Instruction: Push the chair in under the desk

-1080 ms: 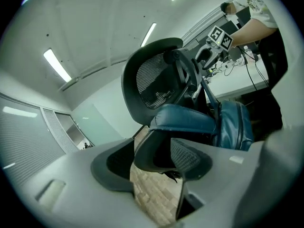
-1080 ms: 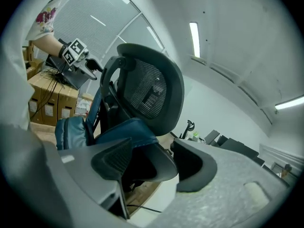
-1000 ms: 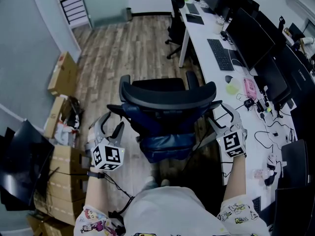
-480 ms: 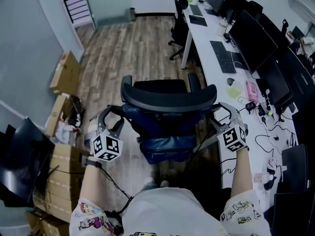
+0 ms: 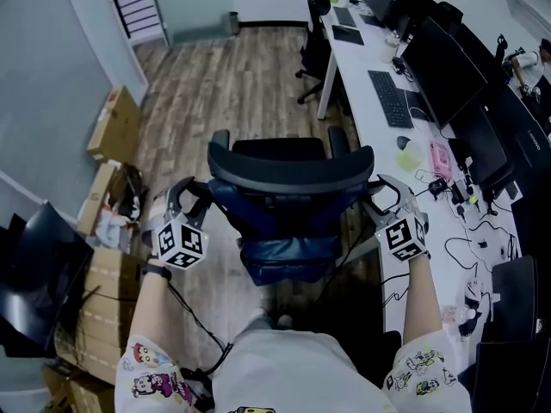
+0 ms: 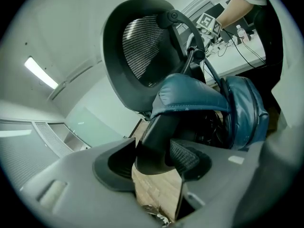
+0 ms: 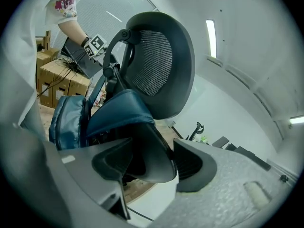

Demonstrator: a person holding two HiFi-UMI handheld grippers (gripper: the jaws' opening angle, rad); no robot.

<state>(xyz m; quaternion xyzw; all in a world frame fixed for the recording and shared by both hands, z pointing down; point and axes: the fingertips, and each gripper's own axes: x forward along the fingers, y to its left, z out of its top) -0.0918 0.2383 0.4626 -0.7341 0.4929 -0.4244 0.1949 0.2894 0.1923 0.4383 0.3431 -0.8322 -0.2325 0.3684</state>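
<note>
A black office chair (image 5: 293, 166) with a mesh back and a blue padded seat (image 5: 288, 256) stands on the wood floor, left of the long white desk (image 5: 355, 93). I stand behind it. My left gripper (image 5: 191, 203) is at its left armrest and my right gripper (image 5: 386, 198) at its right armrest. In the left gripper view the black armrest end (image 6: 154, 144) fills the gap between the pads of the left gripper (image 6: 153, 159). In the right gripper view the other armrest (image 7: 154, 151) sits just as tightly in the right gripper (image 7: 153, 167). Both pairs of jaws have just been closing on the armrests.
Monitors (image 5: 439, 63), keyboards (image 5: 387, 97), cables and small items crowd the desk. A second black chair (image 5: 312, 50) is tucked in at the desk's far end. Cardboard boxes (image 5: 116, 127) and a dark monitor (image 5: 39, 274) line the left wall.
Both grippers have slid a little forward along the chair's sides and closed round the armrests. The chair itself has barely shifted.
</note>
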